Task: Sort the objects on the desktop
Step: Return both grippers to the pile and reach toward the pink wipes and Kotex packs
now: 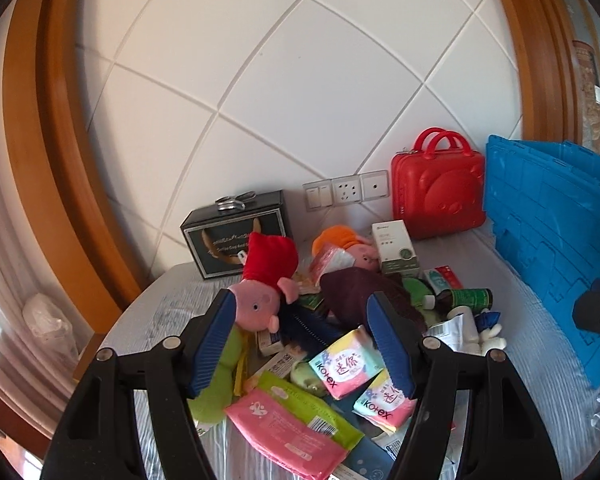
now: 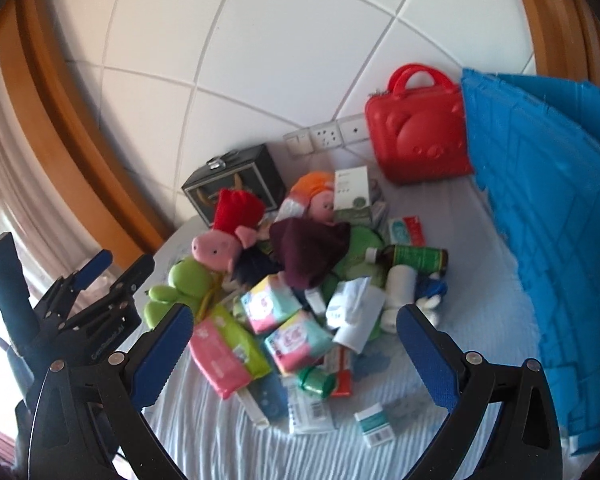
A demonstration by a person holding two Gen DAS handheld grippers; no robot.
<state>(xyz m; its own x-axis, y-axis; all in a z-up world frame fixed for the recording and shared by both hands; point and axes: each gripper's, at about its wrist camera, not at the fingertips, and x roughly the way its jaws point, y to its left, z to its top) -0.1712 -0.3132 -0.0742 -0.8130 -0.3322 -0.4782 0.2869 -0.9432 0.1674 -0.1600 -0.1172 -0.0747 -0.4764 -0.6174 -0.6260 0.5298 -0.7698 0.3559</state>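
Observation:
A pile of objects lies on the table: a pink pig plush with a red dress (image 1: 260, 292) (image 2: 220, 240), a second pig plush with orange (image 1: 340, 244), a dark maroon cloth (image 1: 360, 292) (image 2: 308, 252), Kotex packs (image 1: 346, 362) (image 2: 296, 338), a pink wipes pack (image 1: 288, 432) (image 2: 216, 356), a green bottle (image 2: 416, 258), and small boxes. My left gripper (image 1: 304, 344) is open, above the pile's near side; it also shows in the right wrist view (image 2: 116, 266). My right gripper (image 2: 294, 354) is open over the pile, empty.
A blue crate (image 1: 552, 240) (image 2: 540, 220) stands at the right. A red bear case (image 1: 440, 192) (image 2: 416, 136) and a black box (image 1: 236, 232) stand against the white wall. Wall sockets (image 1: 346, 190) sit between them. A wooden frame (image 1: 52, 160) borders the left.

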